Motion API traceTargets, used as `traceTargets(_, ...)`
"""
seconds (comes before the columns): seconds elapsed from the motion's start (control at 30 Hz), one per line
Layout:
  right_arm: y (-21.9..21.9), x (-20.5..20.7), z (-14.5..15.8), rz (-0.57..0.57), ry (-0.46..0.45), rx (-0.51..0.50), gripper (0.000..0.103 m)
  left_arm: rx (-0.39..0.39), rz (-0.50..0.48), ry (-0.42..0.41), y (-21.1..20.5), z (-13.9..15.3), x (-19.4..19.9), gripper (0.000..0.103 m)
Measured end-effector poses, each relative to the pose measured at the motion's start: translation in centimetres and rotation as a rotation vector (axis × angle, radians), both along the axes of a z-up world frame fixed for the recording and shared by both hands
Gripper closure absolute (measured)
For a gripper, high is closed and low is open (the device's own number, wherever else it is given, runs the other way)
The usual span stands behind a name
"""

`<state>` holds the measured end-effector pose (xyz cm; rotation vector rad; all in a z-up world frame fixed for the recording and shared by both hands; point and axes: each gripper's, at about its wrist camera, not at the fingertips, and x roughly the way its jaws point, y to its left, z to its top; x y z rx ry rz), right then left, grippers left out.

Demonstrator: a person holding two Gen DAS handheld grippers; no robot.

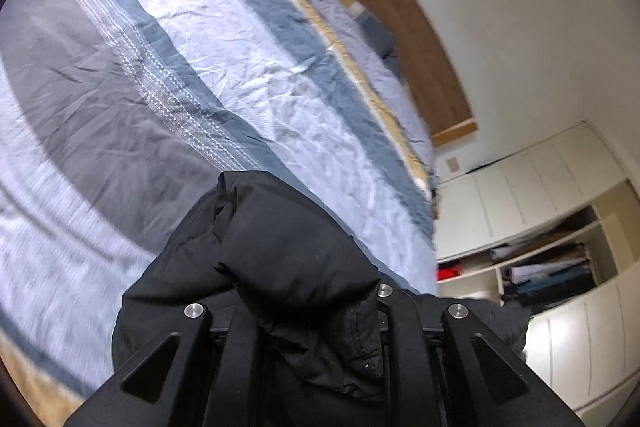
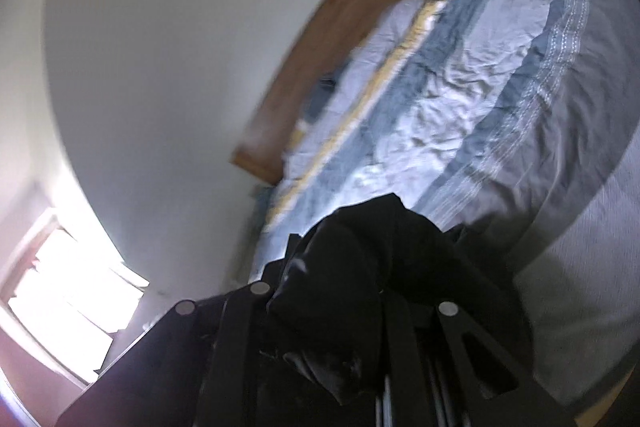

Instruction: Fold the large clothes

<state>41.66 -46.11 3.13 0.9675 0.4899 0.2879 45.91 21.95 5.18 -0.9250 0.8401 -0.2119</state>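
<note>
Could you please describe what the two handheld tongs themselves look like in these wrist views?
Both are matte black. The left tongs have flat angular arms with triangular cut-outs and round silver fasteners at the joints. The right tongs share the same build: black arms, a triangular cut-out, grey round fasteners, plus thin metal rods near the bottom. No cables, markings, sleeves or hands are visible.

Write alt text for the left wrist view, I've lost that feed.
The left gripper is shut on a bunched fold of black padded jacket, held above a bed with a striped blue, grey and tan duvet. A wooden headboard and open wardrobe shelves show at right.
</note>
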Motion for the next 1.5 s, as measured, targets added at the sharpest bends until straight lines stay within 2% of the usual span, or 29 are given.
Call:
traceTargets(0.17,0.3,7.6,-4.2,-0.052,0.165,-0.08,0.089,0.084,-0.003,0.095,-1.2,-5.3,6.0,0.083)
traceTargets(0.27,0.3,11.0,-7.4,-0.076,0.252,-0.099,0.089,0.108,-0.014,0.119,-1.7,-7.8,8.2,0.082)
traceTargets(0.43,-0.3,13.7,-11.5,-0.086,0.315,-0.027,0.087,0.125,-0.041,0.133,-2.5,-10.2,10.8,0.08)
traceTargets(0.6,-0.1,14.9,-13.5,-0.085,0.347,0.006,0.083,0.119,-0.047,0.162,-2.9,-11.2,11.7,0.076)
traceTargets(0.63,-0.2,14.9,-13.6,-0.08,0.336,0.027,0.074,0.107,-0.052,0.159,-2.8,-11.0,11.5,0.074)
traceTargets(0.67,-0.4,14.8,-13.8,-0.068,0.314,0.069,0.057,0.086,-0.054,0.151,-2.6,-10.8,11.3,0.067)
traceTargets(0.7,-0.7,14.7,-13.9,-0.053,0.283,0.125,0.049,0.056,-0.052,0.14,-2.3,-10.5,11.1,0.06)
traceTargets(0.73,-1.0,14.4,-13.9,-0.047,0.261,0.166,0.04,0.015,-0.044,0.128,-1.8,-10.2,10.9,0.055)
traceTargets(0.8,-1.6,13.8,-13.4,-0.052,0.23,0.21,0.035,-0.075,-0.015,0.1,-0.6,-9.3,10.4,0.037)
traceTargets(0.87,-1.8,13.5,-12.7,-0.044,0.218,0.205,0.034,-0.101,0.01,0.086,-0.1,-8.2,10.0,0.032)
traceTargets(0.93,-2.1,13.0,-11.4,-0.047,0.212,0.176,0.034,-0.087,0.022,0.066,0.4,-6.4,9.4,0.03)
traceTargets(1.13,-2.0,10.8,-5.2,-0.042,0.182,0.003,0.034,0.081,0.021,0.015,0.0,-0.5,6.9,0.025)
traceTargets(1.27,0.9,9.1,-1.1,0.015,0.17,-0.157,0.034,0.218,-0.06,-0.018,-3.3,2.5,5.1,0.025)
traceTargets(1.37,4.1,8.4,0.5,0.062,0.172,-0.249,0.034,0.305,-0.15,-0.032,-7.1,3.2,4.1,0.025)
traceTargets(1.5,9.1,8.7,0.4,0.128,0.183,-0.368,0.034,0.38,-0.241,-0.038,-11.9,2.1,4.0,0.025)
